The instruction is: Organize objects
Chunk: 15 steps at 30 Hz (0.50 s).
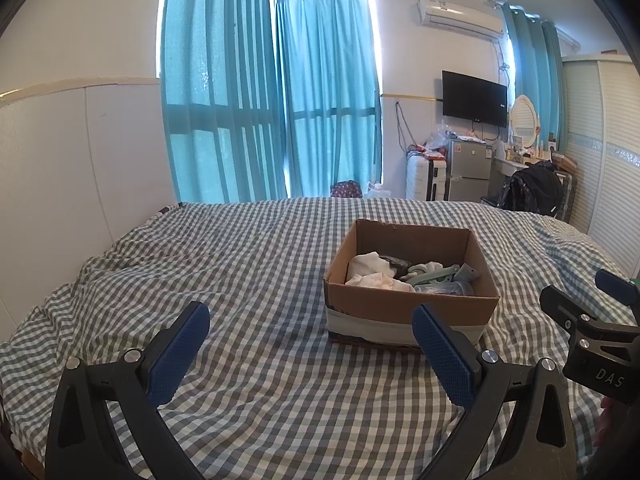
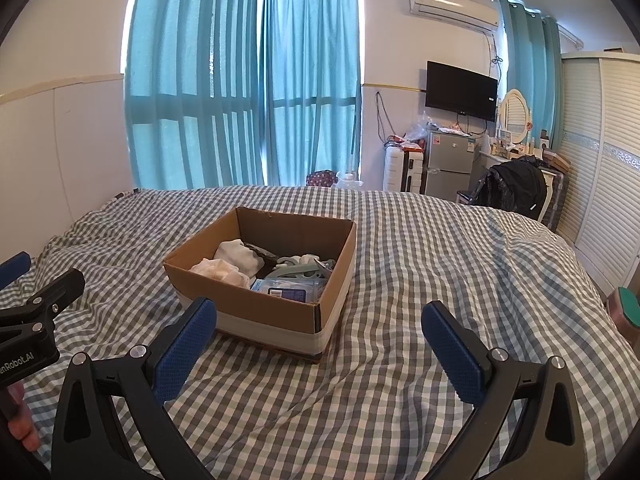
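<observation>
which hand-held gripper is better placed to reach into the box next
Probably the right hand-held gripper: the box sits just ahead of its left finger. The left hand-held gripper, also open, points at bare bedding, the box off beside its right finger.

A cardboard box [image 2: 260,280] sits on the bed [image 2: 420,260], holding bundled cloths [image 2: 236,258] at its left and a packet [image 2: 286,290] toward its near right. Behind the bed stand curtains [image 2: 240,92]; to their right, a suitcase [image 2: 402,172], then a fridge [image 2: 448,164] beneath a television [image 2: 460,90].
</observation>
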Available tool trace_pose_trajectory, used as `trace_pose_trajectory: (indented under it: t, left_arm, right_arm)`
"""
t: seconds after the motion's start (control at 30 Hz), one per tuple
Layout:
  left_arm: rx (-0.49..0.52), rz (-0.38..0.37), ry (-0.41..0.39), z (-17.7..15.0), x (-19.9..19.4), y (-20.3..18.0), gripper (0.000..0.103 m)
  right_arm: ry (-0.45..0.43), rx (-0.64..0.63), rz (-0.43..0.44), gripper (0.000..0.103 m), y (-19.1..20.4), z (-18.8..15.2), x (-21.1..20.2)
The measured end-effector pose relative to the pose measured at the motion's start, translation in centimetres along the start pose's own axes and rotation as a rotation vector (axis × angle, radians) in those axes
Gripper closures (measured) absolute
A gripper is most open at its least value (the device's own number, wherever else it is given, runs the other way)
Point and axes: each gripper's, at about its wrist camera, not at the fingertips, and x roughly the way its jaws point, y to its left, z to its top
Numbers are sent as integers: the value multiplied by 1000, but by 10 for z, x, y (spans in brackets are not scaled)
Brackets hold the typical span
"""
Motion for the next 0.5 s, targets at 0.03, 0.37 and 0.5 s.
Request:
trace_pose_trajectory:
  t: [0.03,0.37,0.5]
  left_arm:
    - [1,-1,-1,0,-1,-1,0]
    - [11,-2,-4,1,-2,-3,0]
    - [7,2,-11,1,-2,-2,0]
  right_arm:
    - [0,-1,-1,0,0,0,0]
    - [0,0,-3,0,-2,2,-1]
    - [0,-1,-2,0,-1,2,-1]
